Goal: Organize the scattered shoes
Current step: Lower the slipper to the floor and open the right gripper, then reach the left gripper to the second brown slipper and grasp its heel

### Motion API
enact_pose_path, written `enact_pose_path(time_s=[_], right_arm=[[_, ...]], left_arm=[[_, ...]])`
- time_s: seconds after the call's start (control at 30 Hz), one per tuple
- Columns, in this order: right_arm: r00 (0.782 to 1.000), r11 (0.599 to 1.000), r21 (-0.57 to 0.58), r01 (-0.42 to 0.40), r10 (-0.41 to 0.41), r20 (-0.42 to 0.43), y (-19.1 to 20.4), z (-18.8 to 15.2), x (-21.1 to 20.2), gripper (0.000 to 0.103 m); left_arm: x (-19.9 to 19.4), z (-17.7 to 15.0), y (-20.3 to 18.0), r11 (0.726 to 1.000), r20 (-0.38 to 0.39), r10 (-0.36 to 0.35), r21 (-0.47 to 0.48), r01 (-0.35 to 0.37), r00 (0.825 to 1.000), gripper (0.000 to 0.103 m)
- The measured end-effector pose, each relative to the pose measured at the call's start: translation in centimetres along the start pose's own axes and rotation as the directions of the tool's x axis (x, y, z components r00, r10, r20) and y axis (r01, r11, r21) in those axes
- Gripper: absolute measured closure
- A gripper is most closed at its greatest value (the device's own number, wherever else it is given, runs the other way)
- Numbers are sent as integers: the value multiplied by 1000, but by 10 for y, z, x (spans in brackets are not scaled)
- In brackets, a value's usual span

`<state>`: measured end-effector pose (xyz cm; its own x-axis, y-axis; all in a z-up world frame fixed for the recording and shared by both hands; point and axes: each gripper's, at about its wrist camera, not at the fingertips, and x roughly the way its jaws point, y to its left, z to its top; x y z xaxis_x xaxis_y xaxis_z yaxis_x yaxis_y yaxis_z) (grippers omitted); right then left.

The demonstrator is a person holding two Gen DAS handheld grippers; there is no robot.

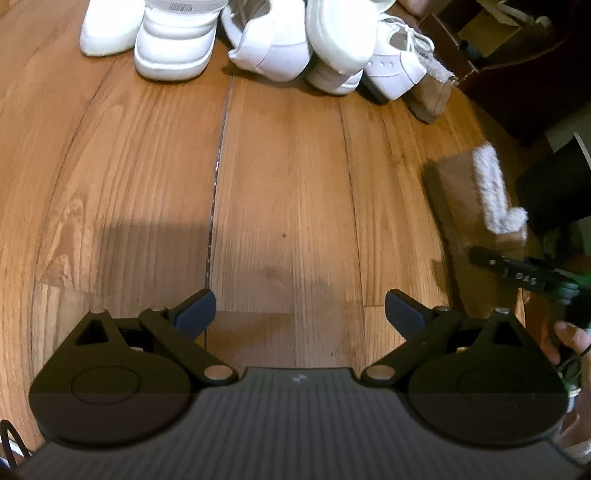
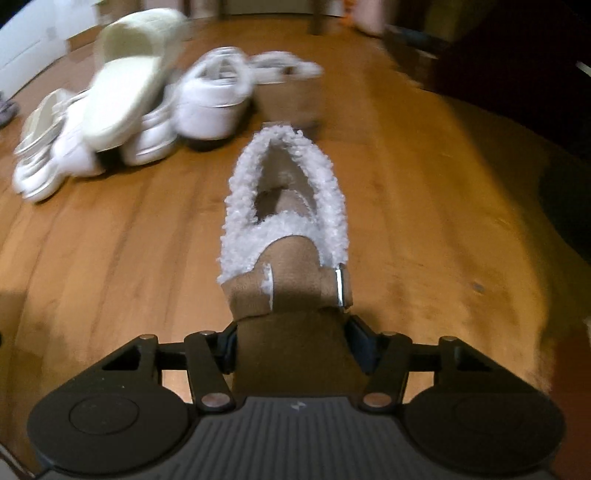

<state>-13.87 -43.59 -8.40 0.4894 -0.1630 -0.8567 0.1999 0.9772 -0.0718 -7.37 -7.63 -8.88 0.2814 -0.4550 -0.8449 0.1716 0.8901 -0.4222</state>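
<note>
My left gripper (image 1: 300,310) hangs open over bare wooden floor (image 1: 288,177), with nothing between its blue pads. In the right wrist view my right gripper (image 2: 295,347) is shut on the toe end of a tan slipper (image 2: 291,266) lined with white fleece, which points away from me. That same slipper (image 1: 461,192) shows at the right edge of the left wrist view, with a black part of the right gripper (image 1: 517,273) just below it. A heap of white sneakers (image 1: 173,44) and a cream slide (image 2: 125,74) lies beyond, next to a second tan slipper (image 1: 432,96).
A cardboard box (image 1: 491,33) and dark furniture (image 1: 535,92) stand at the far right behind the heap. A dark object (image 1: 554,184) sits beside the held slipper. A person's hand (image 1: 569,336) shows at the right edge. The right wrist view is blurred.
</note>
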Motion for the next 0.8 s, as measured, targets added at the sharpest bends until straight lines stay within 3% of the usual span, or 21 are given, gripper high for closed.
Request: enact_pose_path(time_s=[0.07,0.2,0.27,0.4,0.53,0.67,0.73,0.8], right_arm=[[999,999,21,44,-43,-12,-12,-3,-1,43],[996,997,35,74,-72,-55,-29,-9,15,23],[996,996,44,82,-80,-34,-28,-11,9,22],[995,995,-45,94,-92,38,-8,-1,-31,14],[996,998,-55,37,-33,83,5,15,-55,6],[998,998,16,-60,59,16,9,43,-53,6],[996,997,27,-73,74,-41,10,66,-40,6],[994,995,23,-99,100,-42,11,88,-32,6]], left_arm=[[3,0,-4,1000,-16,9,11,-9,1000,3],[9,1,-17,1000,-50,-28,-16,27,998,3],[11,4,-30,999,-65,-48,-12,48,997,3],[21,7,-55,997,-72,14,73,-9,997,3],[29,28,-65,997,-73,59,47,-56,996,3],[32,68,-87,999,-48,49,11,-49,998,3],[39,93,-107,997,-48,67,31,-66,997,3],[49,117,-127,993,-51,102,70,-98,994,3]])
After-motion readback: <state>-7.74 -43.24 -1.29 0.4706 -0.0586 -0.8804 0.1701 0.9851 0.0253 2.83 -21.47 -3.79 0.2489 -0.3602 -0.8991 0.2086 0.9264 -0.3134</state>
